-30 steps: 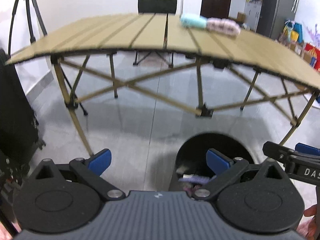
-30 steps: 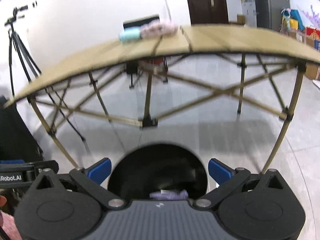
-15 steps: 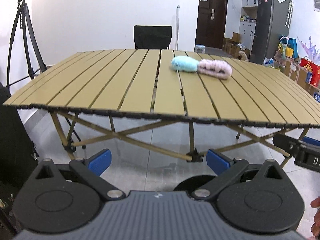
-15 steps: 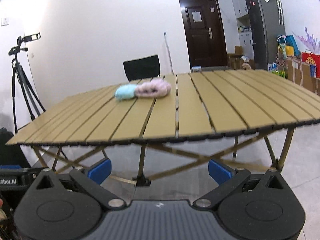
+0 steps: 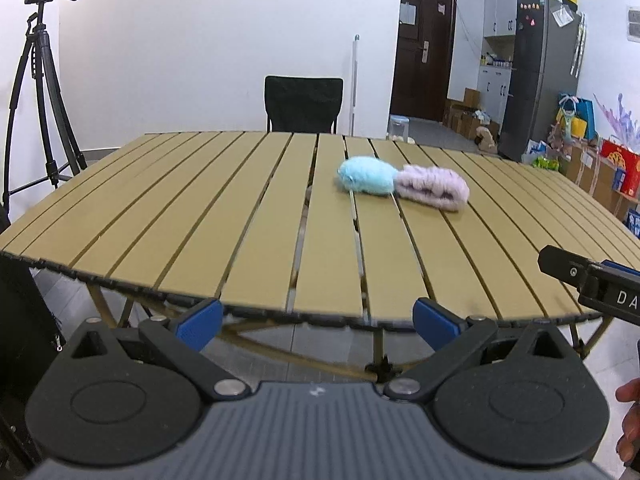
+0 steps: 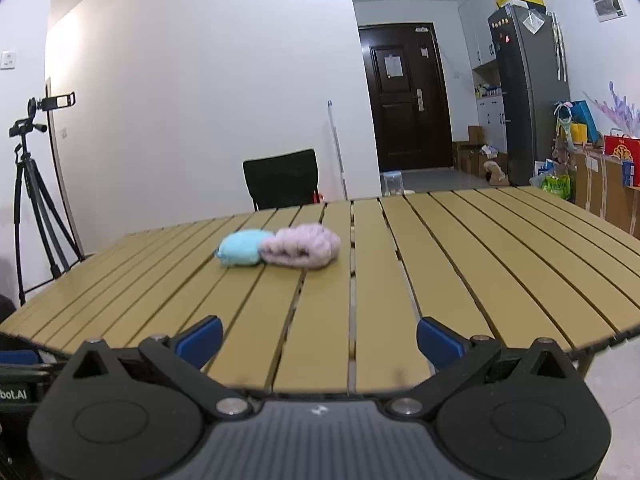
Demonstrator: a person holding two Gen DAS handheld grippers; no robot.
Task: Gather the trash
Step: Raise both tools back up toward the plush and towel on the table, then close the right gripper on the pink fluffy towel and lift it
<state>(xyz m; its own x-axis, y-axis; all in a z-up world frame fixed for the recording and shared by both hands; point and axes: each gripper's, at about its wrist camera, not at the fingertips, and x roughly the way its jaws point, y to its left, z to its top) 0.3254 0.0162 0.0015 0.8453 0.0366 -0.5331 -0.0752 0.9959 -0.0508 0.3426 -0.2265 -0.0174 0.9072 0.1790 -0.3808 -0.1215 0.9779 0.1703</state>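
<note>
Two wrist views of a slatted tan tabletop (image 5: pixel 256 240), seen from just off its near edge; left claw (image 5: pixel 318 322) released, its blue-tipped fingers (image 5: pixel 200 320) spread wide and holding nothing, poised at the tabletop's near edge; right claw (image 6: pixel 320 340) likewise released and empty, its blue fingertips (image 6: pixel 438 342) set over the near slats. The only items on the tabletop are a fluffy light-blue bundle (image 5: pixel 365 175) and a fluffy pale-pink bundle (image 5: pixel 434 187), lying touching end to end toward the far middle, well apart from both claws; what they are made of cannot be told. In the left wrist view the blue bundle lies left of the pink one and both sit right of centre; in the right wrist view the pair (image 6: pixel 280 248) sits left of centre, the pink one partly overlapping the blue. Left wrist view alone: the folding legs (image 5: pixel 376 356) under the tabletop's edge, the body of the right gripper entering at the right margin with white lettering, and part of a person's hand (image 5: pixel 630 420) at the lower right corner. Right wrist view alone: a wall switch (image 6: pixel 6 59) at upper left and a lettered black part at the left margin. Common to both: a black chair (image 5: pixel 303 104) behind the tabletop, a tripod carrying a camera (image 6: pixel 36 184) at left, a dark door (image 6: pixel 406 96), and a tall grey refrigerator (image 6: pixel 528 92) at right with bags and boxes beside it.
</note>
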